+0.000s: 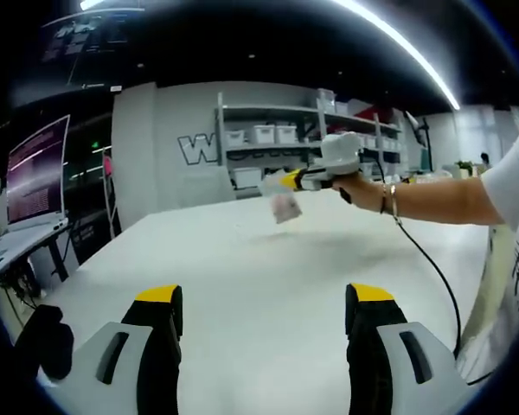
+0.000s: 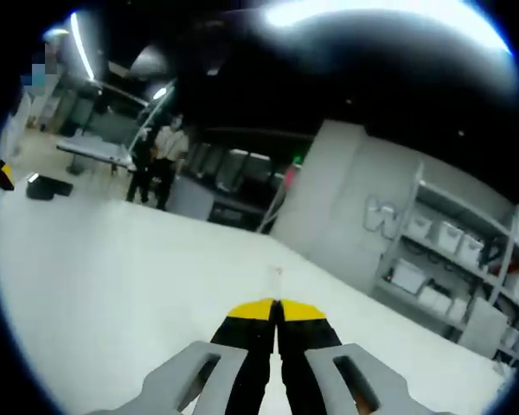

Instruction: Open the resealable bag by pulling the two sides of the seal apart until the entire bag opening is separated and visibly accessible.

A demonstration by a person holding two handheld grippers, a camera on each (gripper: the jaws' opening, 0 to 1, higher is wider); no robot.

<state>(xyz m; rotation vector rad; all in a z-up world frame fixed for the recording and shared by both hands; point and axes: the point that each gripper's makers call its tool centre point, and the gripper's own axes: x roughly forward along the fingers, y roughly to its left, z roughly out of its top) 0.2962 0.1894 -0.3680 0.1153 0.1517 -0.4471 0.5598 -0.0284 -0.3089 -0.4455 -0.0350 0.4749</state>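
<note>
In the left gripper view a small clear resealable bag [image 1: 285,207] hangs in the air above the white table [image 1: 242,268], a little blurred. My right gripper [image 1: 288,181], held out by a hand [image 1: 356,184] from the right, is shut on the bag's top edge. My left gripper [image 1: 266,298] stands open low over the near part of the table, well short of the bag, nothing between its jaws. In the right gripper view my right gripper [image 2: 277,309] has its yellow tips pressed together. A thin sliver of the bag [image 2: 278,277] sticks out edge-on beyond them.
A black cable [image 1: 432,277] trails from the right gripper across the table's right side. A monitor [image 1: 36,169] stands at the left edge. Shelves with white bins [image 1: 268,134] line the back wall. Two people [image 2: 160,160] stand far off beside another table [image 2: 95,151].
</note>
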